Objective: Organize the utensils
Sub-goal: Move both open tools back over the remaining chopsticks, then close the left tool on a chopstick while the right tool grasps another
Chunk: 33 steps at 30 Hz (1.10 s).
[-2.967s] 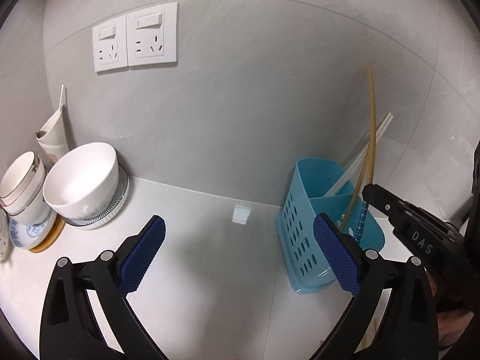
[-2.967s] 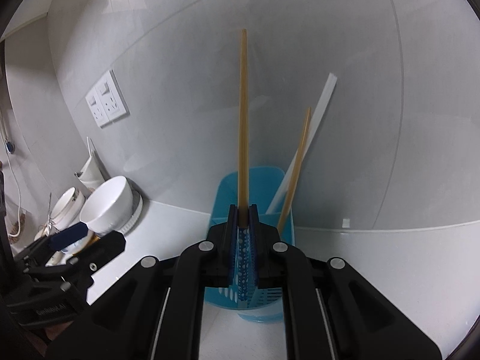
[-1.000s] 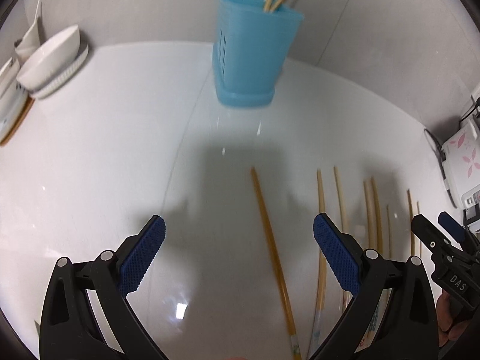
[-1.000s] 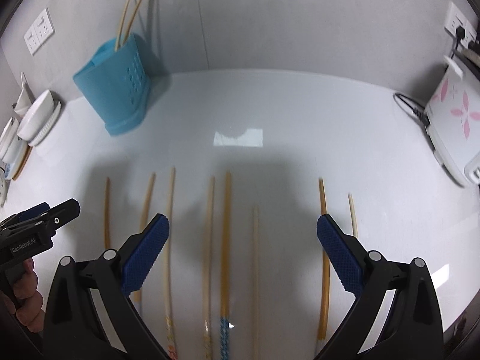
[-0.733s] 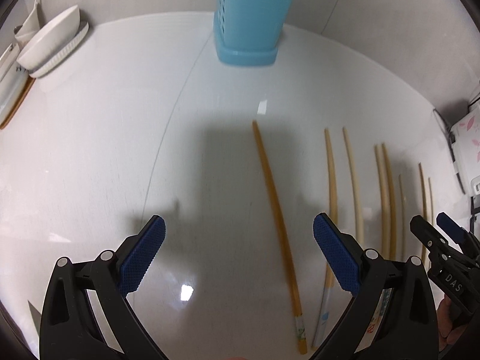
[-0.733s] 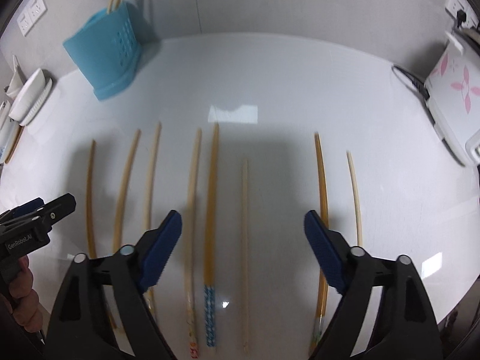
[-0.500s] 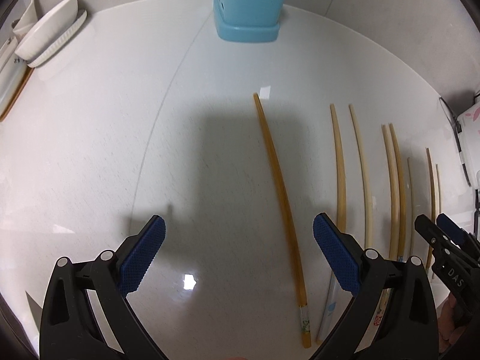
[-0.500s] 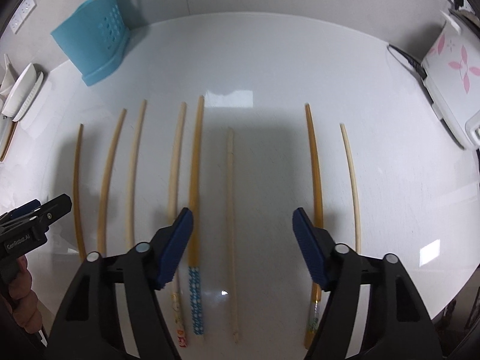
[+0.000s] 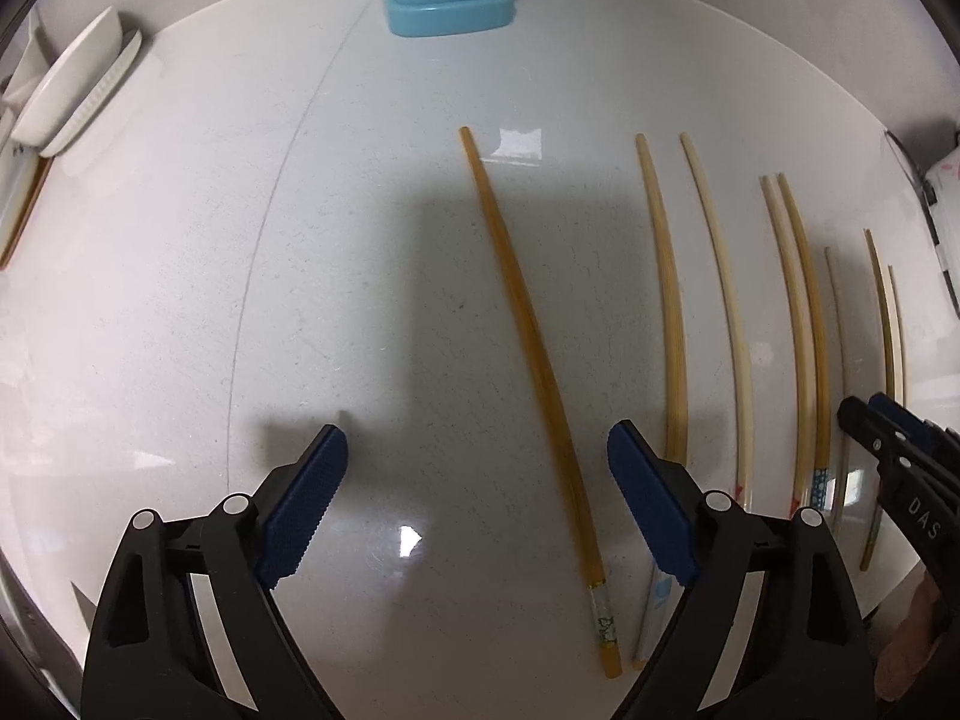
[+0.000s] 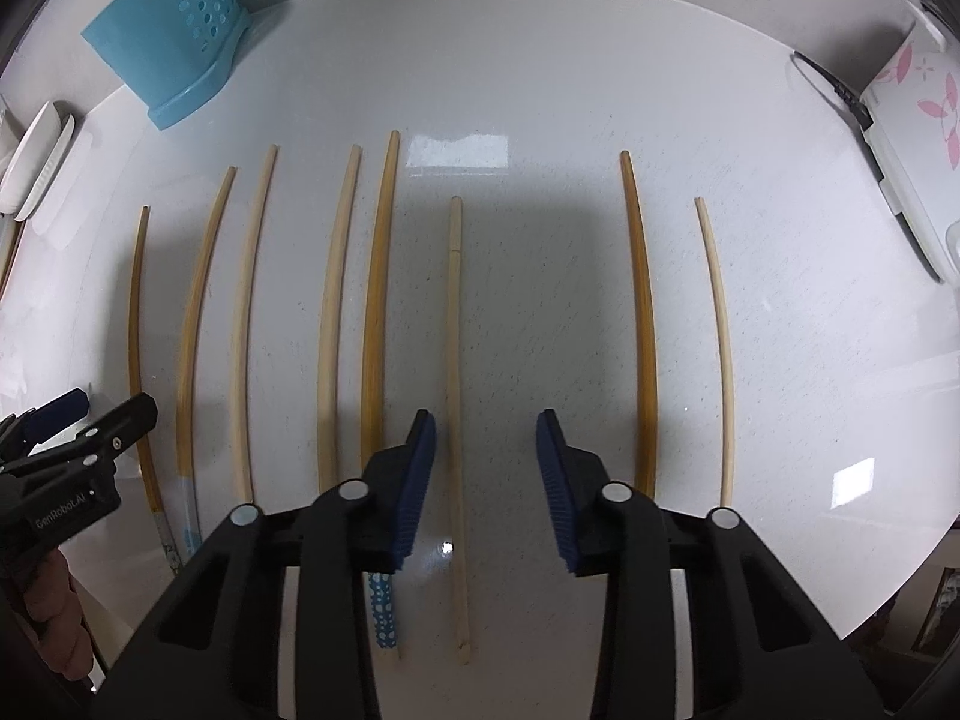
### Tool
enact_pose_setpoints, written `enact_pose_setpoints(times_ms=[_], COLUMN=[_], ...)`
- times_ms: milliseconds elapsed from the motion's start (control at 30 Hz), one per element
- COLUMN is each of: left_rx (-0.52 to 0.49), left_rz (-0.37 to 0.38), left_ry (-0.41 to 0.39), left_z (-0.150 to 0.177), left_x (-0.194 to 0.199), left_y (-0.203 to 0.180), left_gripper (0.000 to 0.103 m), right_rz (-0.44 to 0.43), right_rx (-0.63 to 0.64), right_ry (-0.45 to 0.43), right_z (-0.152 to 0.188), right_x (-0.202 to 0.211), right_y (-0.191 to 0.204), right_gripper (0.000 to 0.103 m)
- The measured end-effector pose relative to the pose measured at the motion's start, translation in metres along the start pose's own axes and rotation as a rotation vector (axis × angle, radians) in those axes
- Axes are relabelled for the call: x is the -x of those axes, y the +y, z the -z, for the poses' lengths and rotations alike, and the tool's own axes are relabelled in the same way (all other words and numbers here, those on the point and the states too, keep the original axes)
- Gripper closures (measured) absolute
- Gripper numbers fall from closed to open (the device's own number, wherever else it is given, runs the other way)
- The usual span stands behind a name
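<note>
Three seconds ago a chopstick was clamped upright in the right gripper (image 10: 486, 480) above the blue holder (image 10: 174, 48). Now nothing is held, and both grippers are pointed steeply down at the white bench (image 9: 180, 276), where eight chopsticks are laid out side by side in a row.

The view has been brought lower and closer over the last second, so the holder is pushed to the top edge of both views, well apart from the row. A few sticks can be made out standing in it at the very edge of the right wrist view.

The right jaws, wide a second ago, are closing. The pale chopstick (image 10: 454, 360) is framed between them, close to the left pad but not yet pressed by either.

The left gripper (image 9: 477, 504) is closing only slightly and is spread wide, with the dark amber chopstick (image 9: 528, 336), the leftmost of the row, lying between its jaws and untouched.

The change is read as the end of one delivery and the start of the next pick, this time possibly one stick for each hand. Most of the task is judged to remain, since the row is long. Stacked bowls (image 9: 72, 96) sit at the bench's left edge, clear of the work.
</note>
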<state>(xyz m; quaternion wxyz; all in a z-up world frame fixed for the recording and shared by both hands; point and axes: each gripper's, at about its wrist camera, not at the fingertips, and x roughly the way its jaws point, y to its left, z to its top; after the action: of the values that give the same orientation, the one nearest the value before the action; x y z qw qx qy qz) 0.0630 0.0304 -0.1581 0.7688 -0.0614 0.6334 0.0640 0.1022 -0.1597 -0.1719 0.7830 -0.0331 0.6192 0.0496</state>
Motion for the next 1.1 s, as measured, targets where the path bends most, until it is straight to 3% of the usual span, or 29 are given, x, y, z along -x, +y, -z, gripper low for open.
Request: enact_pose_setpoints(times_ms=[133,300,500,700,767,1100], left_rx=[-0.017,-0.032,-0.047,-0.052,-0.051,-0.047], left_rz=[-0.021,-0.011,0.004,0.012,0.016,0.025], left_ry=[0.016,0.023,0.033,0.034,0.034,0.027], left_z=[-0.002,-0.002,-0.003,0.005,0.005,0.006], left_x=[0.001,0.009,0.013,0.021,0.022,0.029], left_y=[-0.006,-0.011,-0.016,-0.031,-0.031,-0.024], left_gripper=[0.030,0.064,0.094,0.097,0.097,0.097], right_rz=[0.000,0.002,0.000,0.000,-0.003,-0.055], right_rx=[-0.001,0.007,0.009,0.005,0.007,-0.032], right_ry=[0.014,0.036,0.053,0.062,0.068,0.074], right_z=[-0.004,-0.005,-0.009,-0.014,-0.015,-0.027], right_x=[0.000,0.001,0.003,0.000,0.000,0.001], right_y=[0.000,0.005,0.015,0.010,0.010,0.008], right_gripper=[0.079,0.087,0.089,0.090,0.097,0.094])
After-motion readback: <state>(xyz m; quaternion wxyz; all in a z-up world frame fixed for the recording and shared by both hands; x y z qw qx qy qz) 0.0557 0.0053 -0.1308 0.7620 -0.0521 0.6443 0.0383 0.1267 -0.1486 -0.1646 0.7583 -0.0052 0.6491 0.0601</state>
